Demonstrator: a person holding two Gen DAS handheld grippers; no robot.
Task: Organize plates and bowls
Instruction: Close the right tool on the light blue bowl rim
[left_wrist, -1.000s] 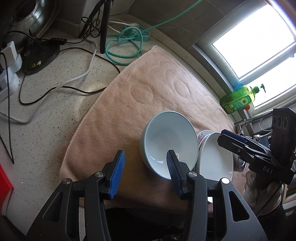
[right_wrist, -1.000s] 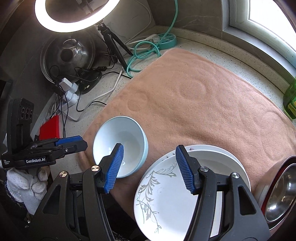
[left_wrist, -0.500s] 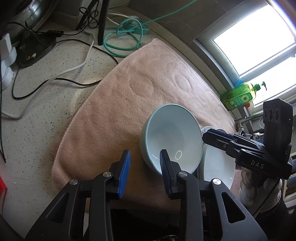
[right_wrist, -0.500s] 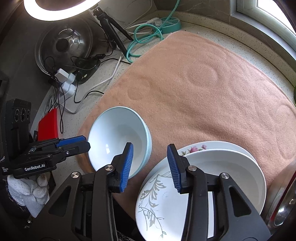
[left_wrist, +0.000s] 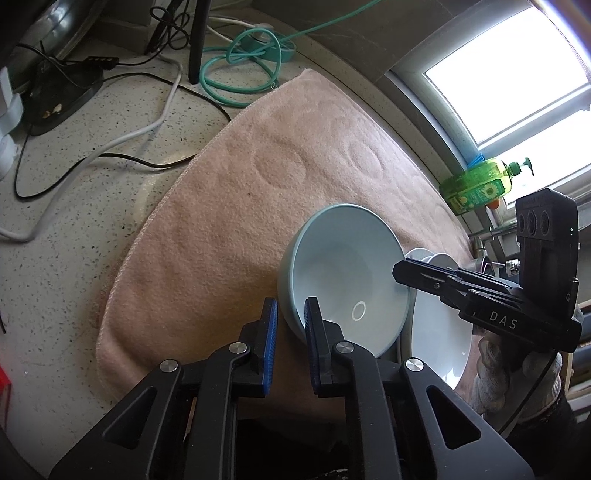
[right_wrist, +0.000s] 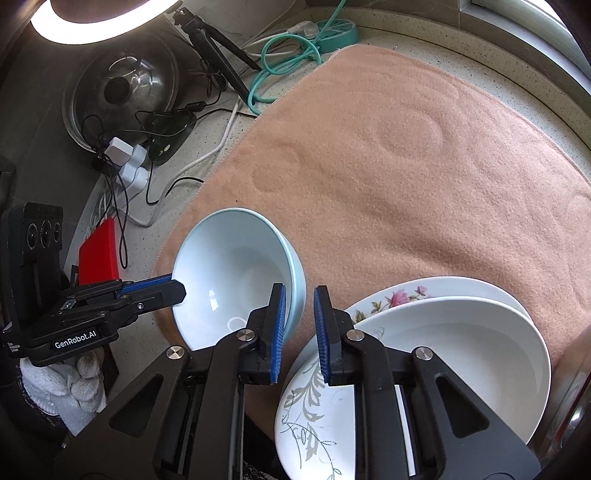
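Our left claw (left_wrist: 290, 319) has just been closing and pinches the blue bowl (left_wrist: 343, 273) rim; our right claw (right_wrist: 299, 306) has too, at lower centre.

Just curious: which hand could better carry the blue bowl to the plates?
Probably right. Left gripper and right gripper have just been closing their jaws on the rim of the blue bowl, but the right one sits beside the plates.

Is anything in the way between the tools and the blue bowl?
Nothing. The left tool and right tool have just been closing, each pinching the rim of the blue bowl, on opposite sides.
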